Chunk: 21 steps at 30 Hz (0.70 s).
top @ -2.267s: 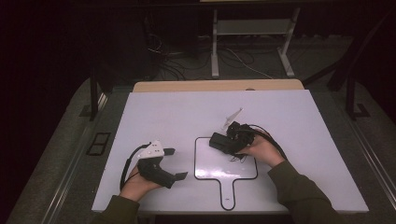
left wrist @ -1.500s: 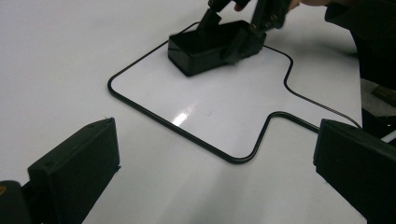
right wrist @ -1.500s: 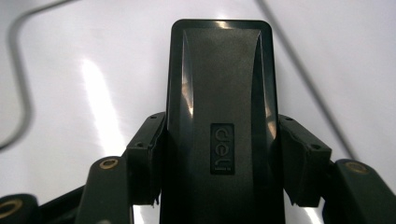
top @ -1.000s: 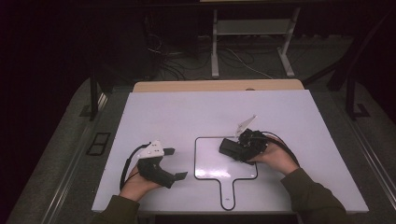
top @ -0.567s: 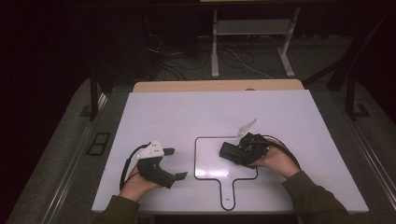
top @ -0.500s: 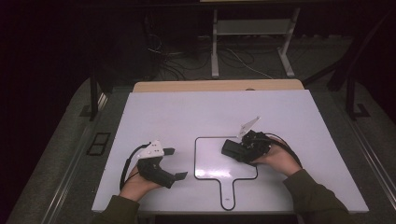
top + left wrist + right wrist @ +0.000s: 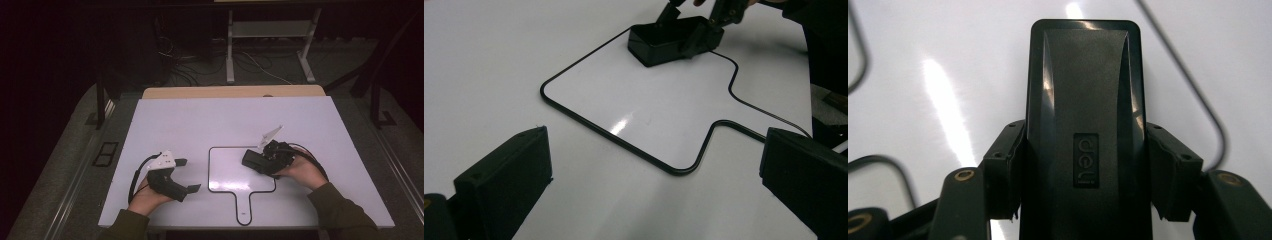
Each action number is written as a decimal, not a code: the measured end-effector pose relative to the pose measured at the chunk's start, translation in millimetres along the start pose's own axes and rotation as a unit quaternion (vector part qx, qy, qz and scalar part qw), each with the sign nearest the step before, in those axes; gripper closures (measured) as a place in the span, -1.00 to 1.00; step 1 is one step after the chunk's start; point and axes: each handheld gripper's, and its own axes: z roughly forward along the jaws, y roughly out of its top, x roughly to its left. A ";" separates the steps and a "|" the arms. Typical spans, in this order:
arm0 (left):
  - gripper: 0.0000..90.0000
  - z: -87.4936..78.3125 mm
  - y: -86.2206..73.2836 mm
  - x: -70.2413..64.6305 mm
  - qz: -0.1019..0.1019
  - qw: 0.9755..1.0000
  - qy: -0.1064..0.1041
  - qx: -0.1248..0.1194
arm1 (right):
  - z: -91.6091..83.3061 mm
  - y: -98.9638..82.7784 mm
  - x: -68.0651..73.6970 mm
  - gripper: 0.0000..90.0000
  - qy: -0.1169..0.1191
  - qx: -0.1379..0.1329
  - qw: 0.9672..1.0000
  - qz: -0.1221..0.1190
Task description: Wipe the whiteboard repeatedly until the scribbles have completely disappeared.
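A black block-shaped eraser (image 7: 1083,100) with a small embossed label lies on the handled whiteboard (image 7: 225,182), near its upper right corner. My right gripper (image 7: 257,161) is shut on the eraser (image 7: 251,159), its two pads (image 7: 1008,160) pressing on the long sides. In the left gripper view the eraser (image 7: 664,40) sits at the far end of the board with the right gripper's fingers (image 7: 704,32) on it. My left gripper (image 7: 187,175) rests on the table left of the board, open, with nothing between its jaws (image 7: 654,190).
The board's black rim (image 7: 589,125) traces a rounded rectangle with a short handle (image 7: 243,210) that points to the near edge of the white table (image 7: 300,120). A dark floor with cables and a stand lies beyond the table's far edge.
My right gripper has slid the eraser to the right and a little nearer across the board. The left gripper has stayed where it was.
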 end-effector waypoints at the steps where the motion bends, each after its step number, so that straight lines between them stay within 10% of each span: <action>1: -1.00 0.1 0.1 -0.1 0.000 1.000 0.000 0.000 | 0.1 0.0 4.2 -0.14 0.003 -0.001 1.000 -0.005; 8: -1.00 0.3 0.4 -0.4 0.001 1.000 0.000 0.000 | -0.6 0.1 25.6 -0.14 0.022 0.000 0.999 -0.029; 21: -1.00 1.5 0.3 -0.3 0.000 1.000 0.000 0.002 | 1.9 0.6 -27.3 -0.14 -0.009 -0.010 0.999 0.037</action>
